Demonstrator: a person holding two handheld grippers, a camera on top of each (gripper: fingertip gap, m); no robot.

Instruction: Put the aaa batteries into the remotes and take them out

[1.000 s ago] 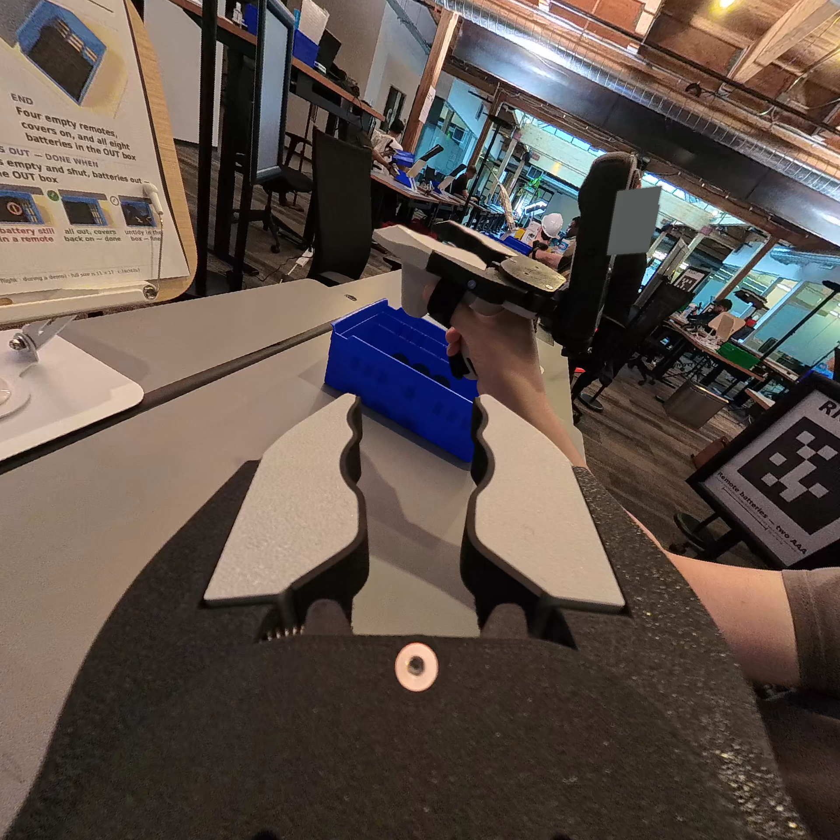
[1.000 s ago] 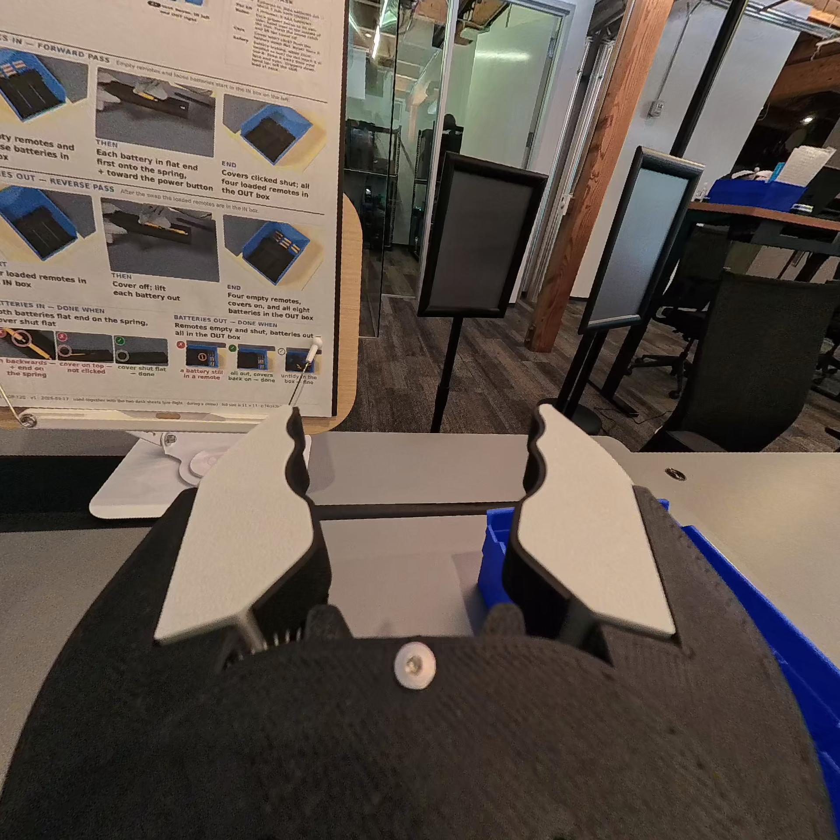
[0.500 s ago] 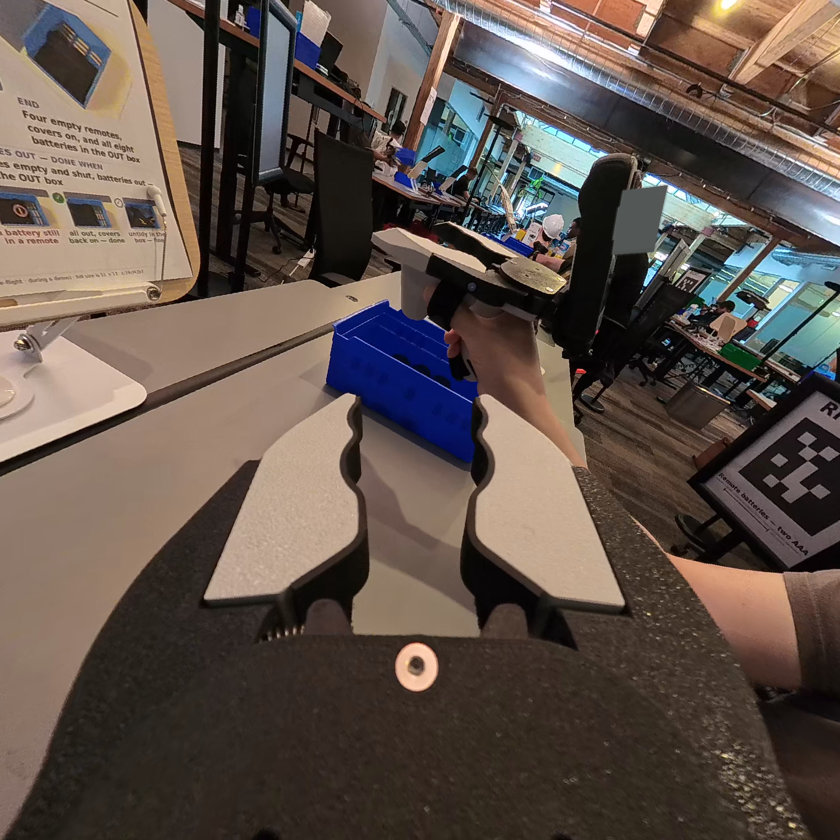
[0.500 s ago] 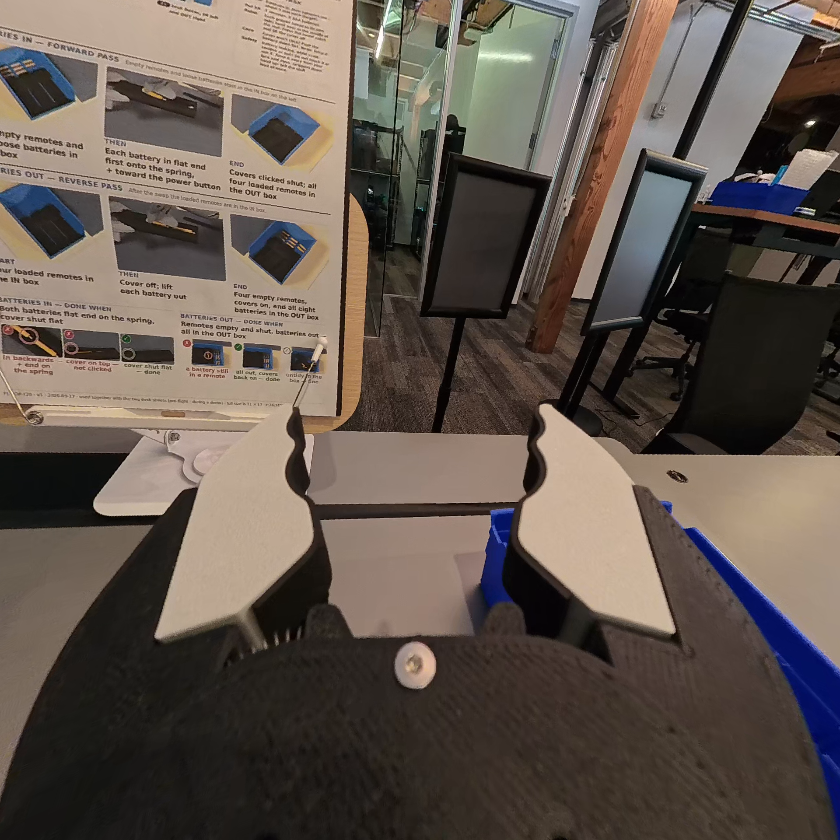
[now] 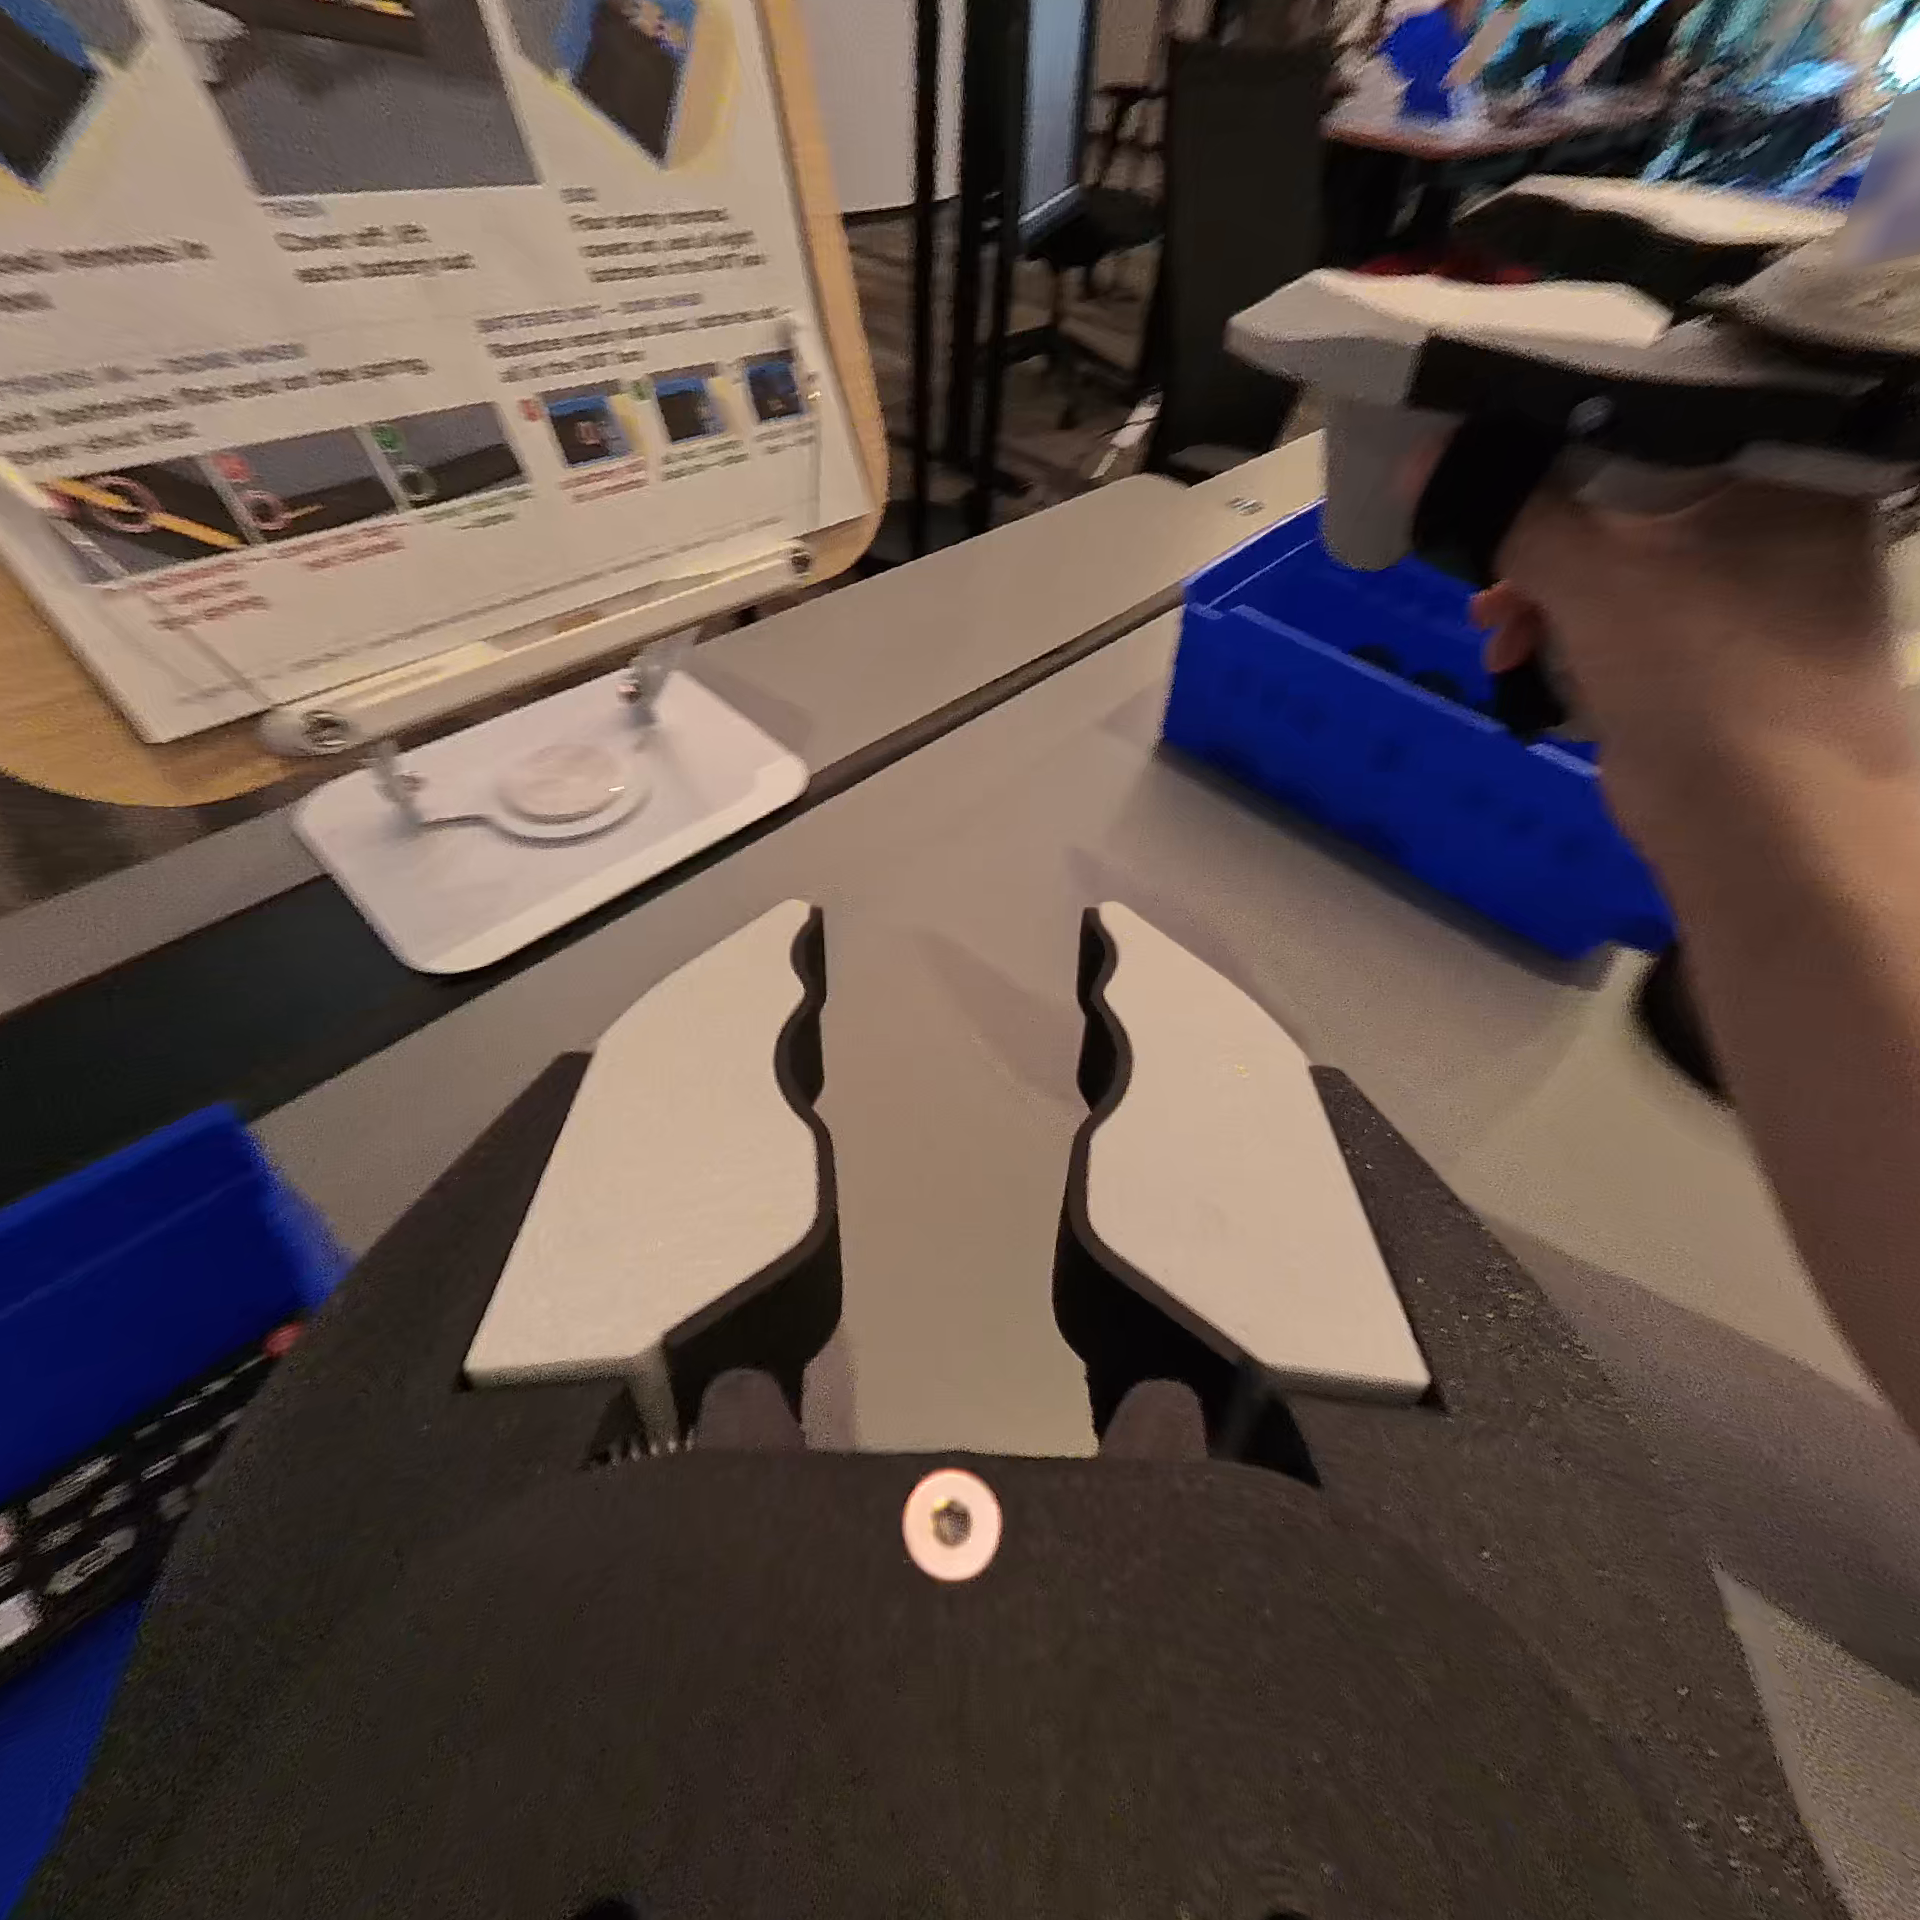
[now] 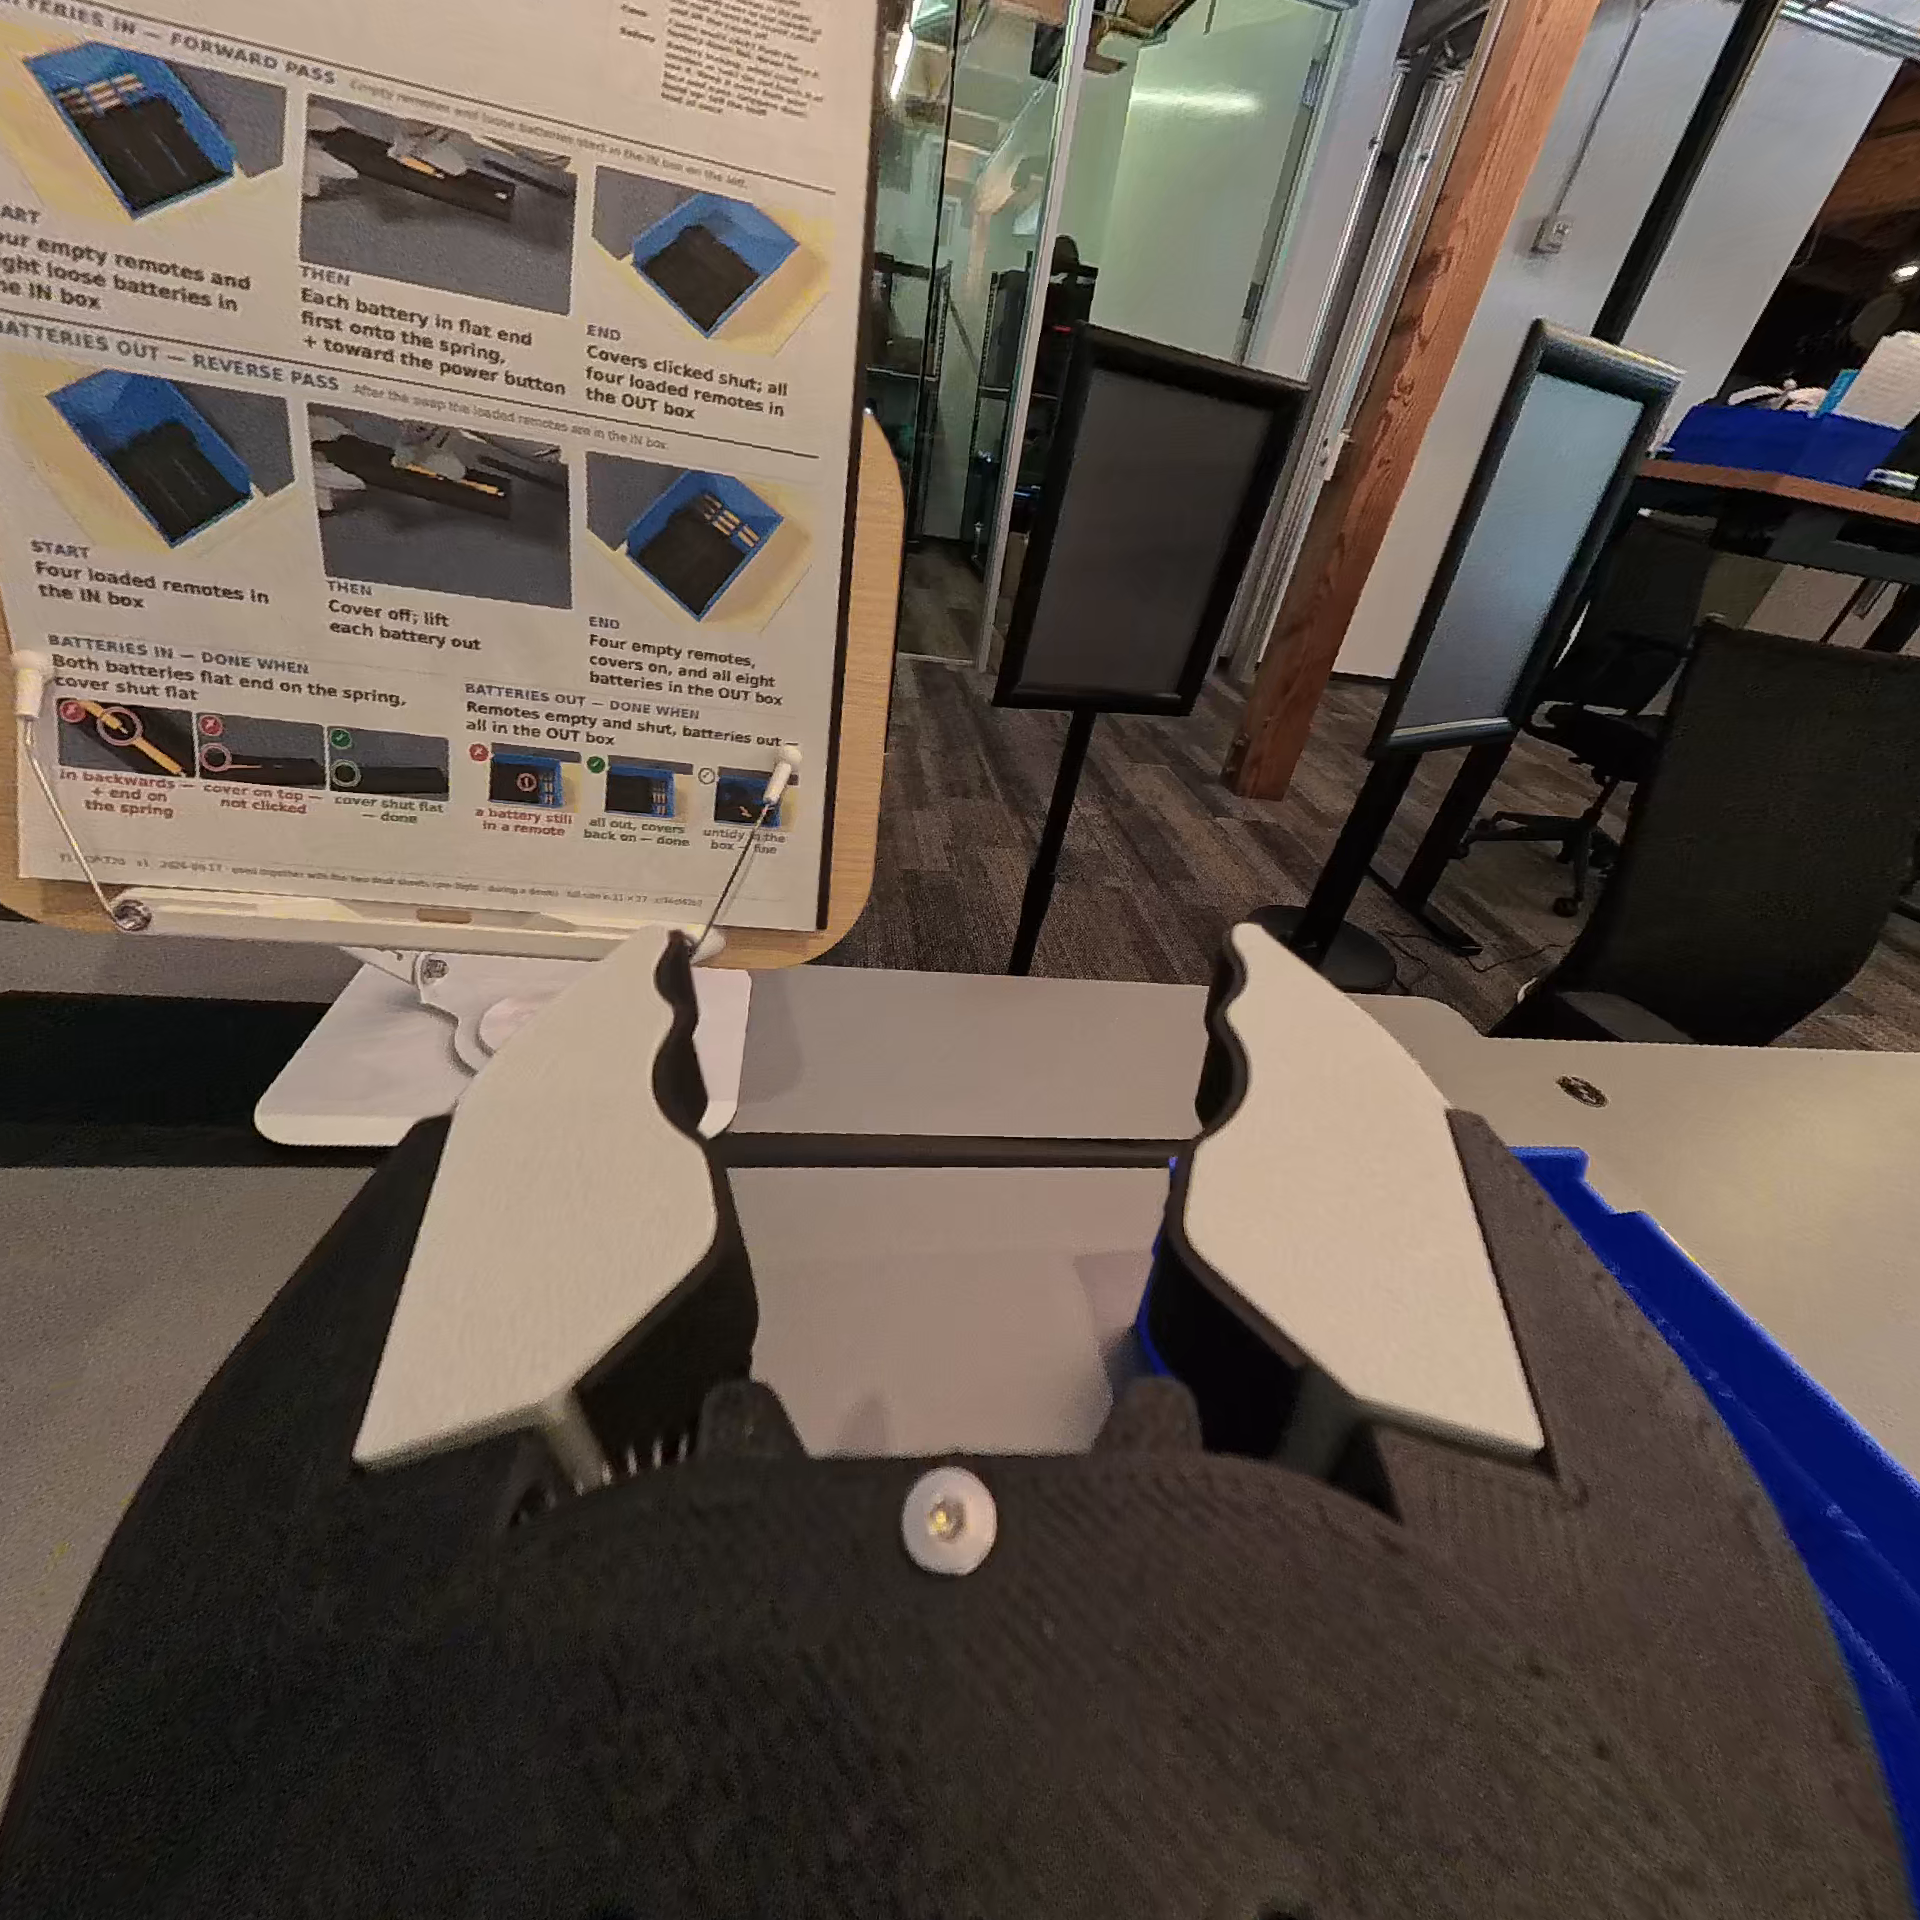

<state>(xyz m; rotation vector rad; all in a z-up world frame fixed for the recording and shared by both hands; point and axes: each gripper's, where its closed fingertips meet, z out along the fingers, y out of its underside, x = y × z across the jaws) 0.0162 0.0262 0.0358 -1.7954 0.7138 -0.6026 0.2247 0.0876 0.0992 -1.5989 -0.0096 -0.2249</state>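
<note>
My left gripper (image 5: 951, 920) is open and empty, low over the grey table (image 5: 977, 831). A blue box (image 5: 1392, 717) stands ahead to the right. At the lower left edge is a second blue box (image 5: 135, 1247) with a black remote (image 5: 94, 1475) with pale buttons in it. The right gripper, held in a hand (image 5: 1704, 665), hovers over the right blue box in the left wrist view. In the right wrist view my right gripper (image 6: 945, 951) is open and empty, with the blue box (image 6: 1766, 1382) under its right side. No batteries show.
An instruction sheet on a wooden board (image 6: 436, 457) stands on a white base (image 5: 551, 821) at the back of the table. A dark seam (image 5: 987, 675) crosses the table. Beyond are black sign stands (image 6: 1143, 540), a wooden post (image 6: 1392, 395) and office chairs.
My left gripper has swung sharply to the left: the instruction board and a second blue box with a remote came into view. The right gripper has barely moved. Both stay open.
</note>
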